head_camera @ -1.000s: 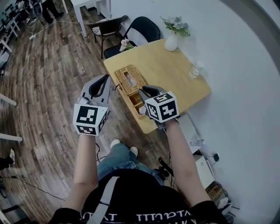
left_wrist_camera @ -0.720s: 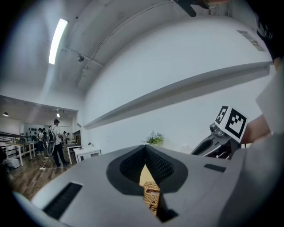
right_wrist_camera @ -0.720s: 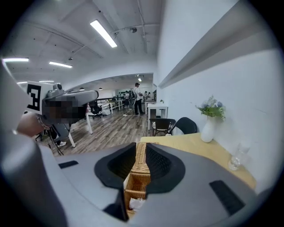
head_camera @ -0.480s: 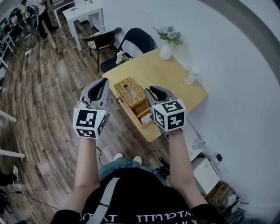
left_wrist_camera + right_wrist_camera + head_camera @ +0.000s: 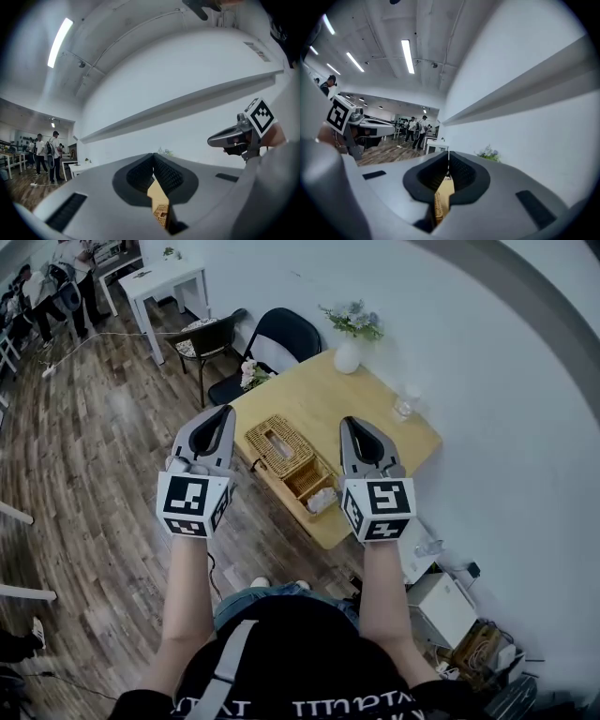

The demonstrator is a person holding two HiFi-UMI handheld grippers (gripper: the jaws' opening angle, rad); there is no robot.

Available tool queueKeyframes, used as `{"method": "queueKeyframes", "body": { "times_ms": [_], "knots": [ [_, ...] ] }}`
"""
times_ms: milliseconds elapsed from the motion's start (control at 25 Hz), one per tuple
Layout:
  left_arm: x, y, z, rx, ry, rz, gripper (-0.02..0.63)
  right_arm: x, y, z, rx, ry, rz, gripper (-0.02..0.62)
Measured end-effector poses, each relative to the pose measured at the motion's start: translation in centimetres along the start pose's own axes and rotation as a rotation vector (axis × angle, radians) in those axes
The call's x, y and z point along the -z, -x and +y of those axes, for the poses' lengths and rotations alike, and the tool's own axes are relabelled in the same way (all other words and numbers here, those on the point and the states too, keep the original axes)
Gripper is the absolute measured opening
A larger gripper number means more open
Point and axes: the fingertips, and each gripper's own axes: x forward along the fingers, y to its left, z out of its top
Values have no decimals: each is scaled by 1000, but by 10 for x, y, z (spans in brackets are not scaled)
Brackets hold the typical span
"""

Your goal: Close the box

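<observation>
One pale wooden surface (image 5: 375, 413) carries the wicker box (image 5: 309, 476), which stands open with its slotted lid (image 5: 278, 439) lying just beside it. The left gripper (image 5: 226, 412) and right gripper (image 5: 350, 422) hover on either side of the box, each with its jaws pressed together on nothing.

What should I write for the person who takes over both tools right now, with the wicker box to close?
Left tool: shut, empty, raised, touching nothing.
Right tool: shut, empty, raised, touching nothing.
Wicker box: on the wooden table, near its front edge. It looks open, with something white inside. Its slotted lid lies flat beside it.
Done: nothing that shows.
Left: bring the lid over the box and close it.
</observation>
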Motion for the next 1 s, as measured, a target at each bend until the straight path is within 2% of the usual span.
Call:
{"method": "queueKeyframes", "body": {
  "times_ms": [160,360,520,1000],
  "knots": [
    [-3,-4,5,1,-1,-27,11,-17,9,-17,73,31,-65,15],
    [-19,-4,8,1,-9,-77,11,-37,18,-26,101,15,-124,15],
    [-22,-8,7,18,-17,-86,11,-39,18,-29,126,54,-110,14],
    [-24,-15,7,28,-9,-95,11,-39,18,-36,140,73,-89,14]
  ]
}}
